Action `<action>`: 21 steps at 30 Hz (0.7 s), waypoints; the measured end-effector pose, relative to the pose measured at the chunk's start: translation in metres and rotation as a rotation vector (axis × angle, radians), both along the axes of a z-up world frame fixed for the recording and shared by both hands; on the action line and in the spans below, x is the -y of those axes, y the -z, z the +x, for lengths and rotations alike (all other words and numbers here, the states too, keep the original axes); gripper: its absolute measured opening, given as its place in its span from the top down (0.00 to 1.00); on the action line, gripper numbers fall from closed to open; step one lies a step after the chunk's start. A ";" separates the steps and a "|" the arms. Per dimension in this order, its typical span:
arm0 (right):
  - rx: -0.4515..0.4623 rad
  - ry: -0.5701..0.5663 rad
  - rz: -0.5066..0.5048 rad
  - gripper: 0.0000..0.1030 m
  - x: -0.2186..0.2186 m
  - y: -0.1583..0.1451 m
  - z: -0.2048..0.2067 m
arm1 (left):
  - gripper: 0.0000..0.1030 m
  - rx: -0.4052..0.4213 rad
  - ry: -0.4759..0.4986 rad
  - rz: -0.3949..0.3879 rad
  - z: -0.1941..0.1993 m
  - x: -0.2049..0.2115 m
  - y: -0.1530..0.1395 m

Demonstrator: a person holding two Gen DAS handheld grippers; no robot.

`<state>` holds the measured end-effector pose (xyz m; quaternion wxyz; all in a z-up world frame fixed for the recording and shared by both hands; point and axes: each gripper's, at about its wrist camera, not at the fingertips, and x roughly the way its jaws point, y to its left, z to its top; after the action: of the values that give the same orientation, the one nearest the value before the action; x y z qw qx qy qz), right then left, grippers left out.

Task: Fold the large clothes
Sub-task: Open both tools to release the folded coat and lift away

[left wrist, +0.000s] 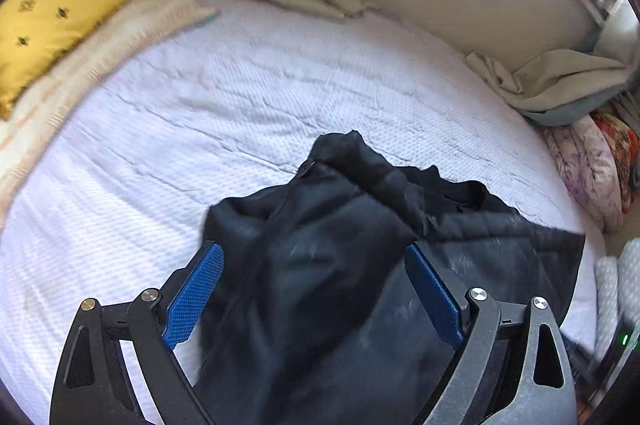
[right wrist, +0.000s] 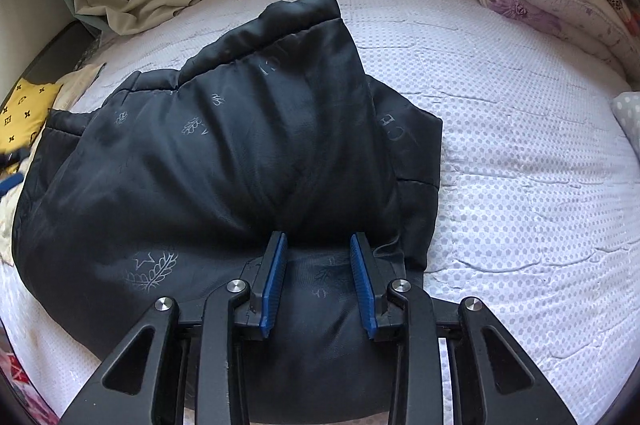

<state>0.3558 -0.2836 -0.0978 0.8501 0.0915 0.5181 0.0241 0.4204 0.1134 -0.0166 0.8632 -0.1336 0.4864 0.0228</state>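
Lying on a white bed (right wrist: 520, 145), the black jacket (right wrist: 224, 153) sits under both parted, empty grippers

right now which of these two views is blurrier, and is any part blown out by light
Left wrist view: softer, with motion smear on the yellow pillow and the dark jacket, and the top right corner washes out white by the window. Right wrist view: sharper, the jacket's printing is readable, lit evenly; both bend the bed fisheye-round.
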 end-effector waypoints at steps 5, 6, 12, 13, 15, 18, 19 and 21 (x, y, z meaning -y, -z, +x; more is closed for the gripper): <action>-0.009 0.012 0.033 0.73 0.005 0.001 0.001 | 0.18 -0.159 -0.094 0.006 0.033 -0.013 0.041; -0.010 0.014 0.038 0.73 0.006 0.001 0.001 | 0.17 -0.178 -0.109 0.004 0.037 -0.015 0.048; -0.012 0.024 0.056 0.73 0.006 0.002 0.002 | 0.08 -0.199 -0.162 -0.007 0.042 -0.026 0.078; -0.012 0.025 0.058 0.73 0.006 0.003 0.002 | 0.02 -0.198 -0.172 -0.006 0.042 -0.028 0.083; -0.011 0.027 0.062 0.73 0.007 0.004 0.001 | 0.00 -0.207 -0.199 -0.046 0.040 -0.035 0.093; -0.011 0.031 0.063 0.73 0.009 0.005 0.001 | 0.01 -0.187 -0.197 -0.089 0.037 -0.038 0.087; -0.013 0.034 0.066 0.73 0.009 0.005 0.001 | 0.02 -0.179 -0.193 -0.100 0.034 -0.039 0.080; -0.014 0.037 0.072 0.73 0.011 0.004 0.001 | 0.05 -0.155 -0.181 -0.121 0.027 -0.041 0.063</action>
<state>0.3567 -0.2943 -0.1023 0.8428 0.1317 0.5212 0.0262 0.4473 0.1544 -0.0792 0.8077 -0.2268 0.5381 0.0815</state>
